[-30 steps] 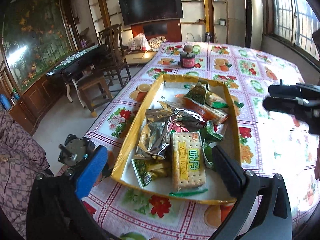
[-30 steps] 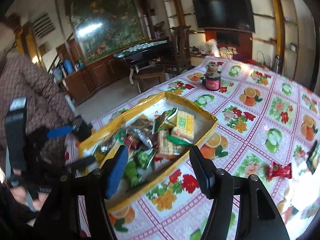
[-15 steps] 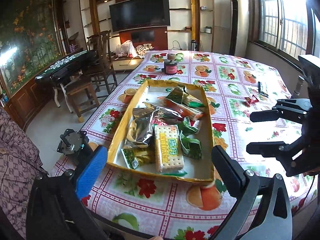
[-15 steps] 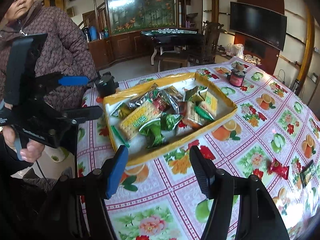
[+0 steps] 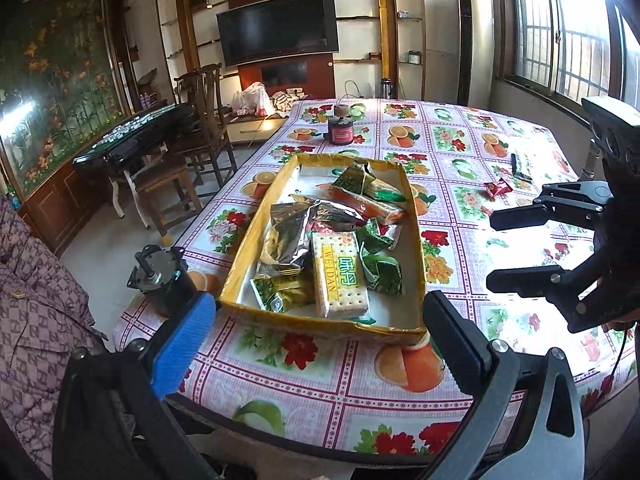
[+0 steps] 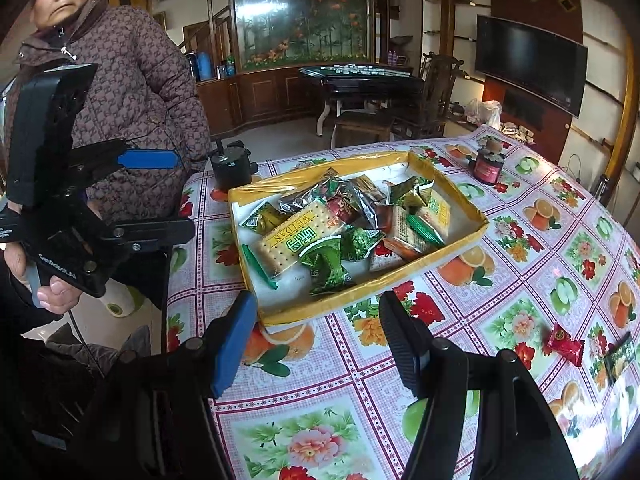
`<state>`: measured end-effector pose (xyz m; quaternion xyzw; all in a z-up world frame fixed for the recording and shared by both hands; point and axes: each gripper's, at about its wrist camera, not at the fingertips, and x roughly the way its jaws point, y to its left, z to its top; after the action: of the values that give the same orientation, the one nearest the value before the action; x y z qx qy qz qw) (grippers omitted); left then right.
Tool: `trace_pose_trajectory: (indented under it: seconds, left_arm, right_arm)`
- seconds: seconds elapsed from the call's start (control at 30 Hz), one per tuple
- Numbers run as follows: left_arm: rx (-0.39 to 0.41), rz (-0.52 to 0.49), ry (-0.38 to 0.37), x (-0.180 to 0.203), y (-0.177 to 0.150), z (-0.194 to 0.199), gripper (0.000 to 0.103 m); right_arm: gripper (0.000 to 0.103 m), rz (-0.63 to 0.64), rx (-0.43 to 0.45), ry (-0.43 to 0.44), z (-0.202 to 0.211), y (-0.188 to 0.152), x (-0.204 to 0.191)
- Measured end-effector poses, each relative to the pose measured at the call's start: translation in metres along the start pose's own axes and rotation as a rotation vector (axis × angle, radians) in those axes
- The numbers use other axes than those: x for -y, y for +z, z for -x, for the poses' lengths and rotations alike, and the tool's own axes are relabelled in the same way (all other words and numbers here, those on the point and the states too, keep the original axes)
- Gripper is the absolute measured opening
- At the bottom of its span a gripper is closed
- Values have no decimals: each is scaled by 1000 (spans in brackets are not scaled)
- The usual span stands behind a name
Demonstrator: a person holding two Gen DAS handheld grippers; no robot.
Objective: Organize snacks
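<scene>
A yellow-rimmed tray [image 5: 244, 256] [image 6: 472, 236] on the flowered table holds several snack packets, among them a cracker pack [image 5: 340, 276] [image 6: 296, 236] and green packets [image 6: 324, 260]. A red candy [image 6: 562, 342] [image 5: 498, 188] and a dark packet [image 6: 618, 356] [image 5: 520, 166] lie on the cloth to the right of the tray. My left gripper [image 5: 316, 336] [image 6: 176, 196] is open and empty, held back from the tray's near end. My right gripper [image 6: 316, 332] [image 5: 494, 248] is open and empty, above the table to the tray's right.
A dark jar [image 5: 340, 130] [image 6: 489, 166] stands beyond the tray. A black motor-like object [image 5: 160, 276] [image 6: 232, 164] sits at the table's left corner. Chairs [image 5: 200, 128] and a mahjong table [image 6: 360, 78] stand left of the table. The person [image 6: 120, 92] stands at the near edge.
Both grippers have pulled back and up from the tray, so more of the table shows. Both stay open and empty.
</scene>
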<state>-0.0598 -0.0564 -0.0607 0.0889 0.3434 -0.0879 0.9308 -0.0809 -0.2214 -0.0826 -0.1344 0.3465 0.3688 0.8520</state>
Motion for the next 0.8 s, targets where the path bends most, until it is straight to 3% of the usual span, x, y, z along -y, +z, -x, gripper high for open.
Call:
trace_pose_trajectory:
  seconds: [0.8]
  left_arm:
    - [-3, -11, 24, 0, -2, 2, 103]
  right_arm:
    - [64, 74, 30, 45, -4, 16, -9]
